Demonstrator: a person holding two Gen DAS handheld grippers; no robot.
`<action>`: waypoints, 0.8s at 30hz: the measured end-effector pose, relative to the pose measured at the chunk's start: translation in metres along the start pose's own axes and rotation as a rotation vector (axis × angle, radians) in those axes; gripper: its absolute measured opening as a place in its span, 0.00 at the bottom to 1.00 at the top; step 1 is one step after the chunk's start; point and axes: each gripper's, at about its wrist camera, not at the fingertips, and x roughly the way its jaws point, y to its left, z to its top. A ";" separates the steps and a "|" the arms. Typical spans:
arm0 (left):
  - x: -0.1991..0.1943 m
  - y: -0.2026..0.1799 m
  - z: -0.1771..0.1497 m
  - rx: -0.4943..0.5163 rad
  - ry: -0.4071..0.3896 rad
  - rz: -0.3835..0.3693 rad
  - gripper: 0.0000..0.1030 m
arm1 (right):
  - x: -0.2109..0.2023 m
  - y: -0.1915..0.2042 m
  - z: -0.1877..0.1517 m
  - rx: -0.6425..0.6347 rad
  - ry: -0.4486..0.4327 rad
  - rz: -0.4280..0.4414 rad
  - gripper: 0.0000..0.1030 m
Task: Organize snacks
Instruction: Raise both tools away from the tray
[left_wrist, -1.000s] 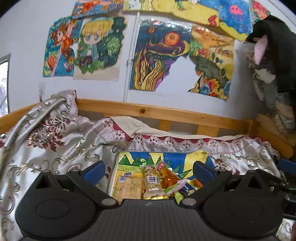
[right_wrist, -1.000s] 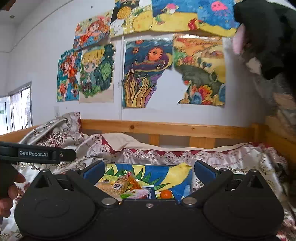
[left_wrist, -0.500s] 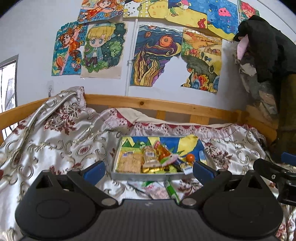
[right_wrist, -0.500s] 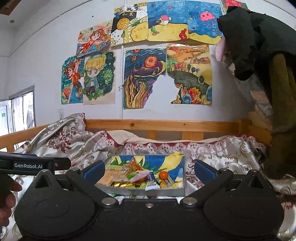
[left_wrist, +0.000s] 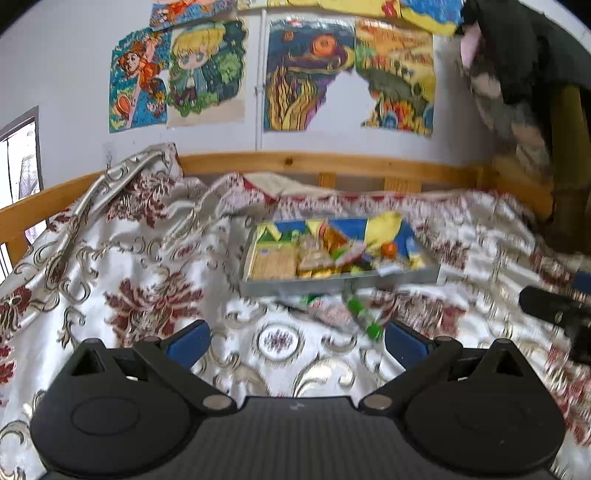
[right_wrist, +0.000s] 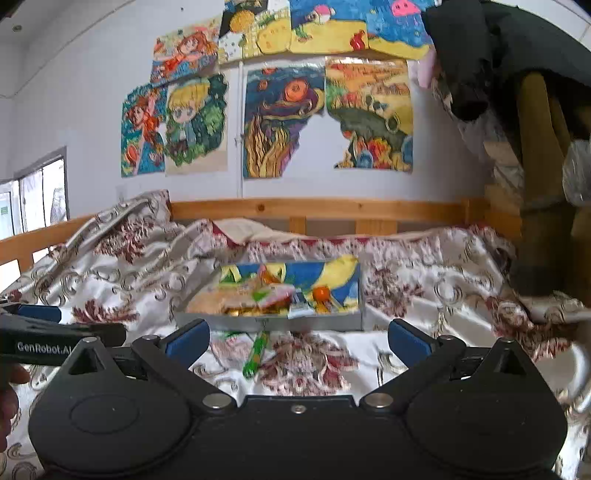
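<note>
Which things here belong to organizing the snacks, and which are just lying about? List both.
Belongs to the job:
- snack tray on the bed
- cracker pack in the tray
- small orange fruit in the tray
- green stick-shaped wrapper on the bedspread, outside the tray
- left tongs and right tongs, both open

Just lying about:
- floral bedspread
- wall drawings
- wooden bed rail
- dark clothing

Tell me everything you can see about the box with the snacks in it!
The snack box is a shallow, rectangular tray with low grey walls that look like metal or card. Its inside is painted bright blue, yellow and green. It lies flat on the flowery bedspread, open on top, with no lid in view. Inside sit a tan cracker pack, shiny gold wrappers, a small orange ball and other blurry packets. A green stick snack lies outside, just in front of it. Neither gripper touches it.
</note>
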 end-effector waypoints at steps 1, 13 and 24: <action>0.002 0.000 -0.004 0.006 0.016 0.004 1.00 | 0.000 0.000 -0.003 0.001 0.012 -0.003 0.99; 0.016 0.006 -0.027 -0.006 0.101 0.041 1.00 | 0.013 0.004 -0.024 0.003 0.101 -0.019 0.99; 0.027 0.013 -0.031 -0.021 0.131 0.070 1.00 | 0.023 -0.001 -0.032 0.027 0.145 -0.028 0.99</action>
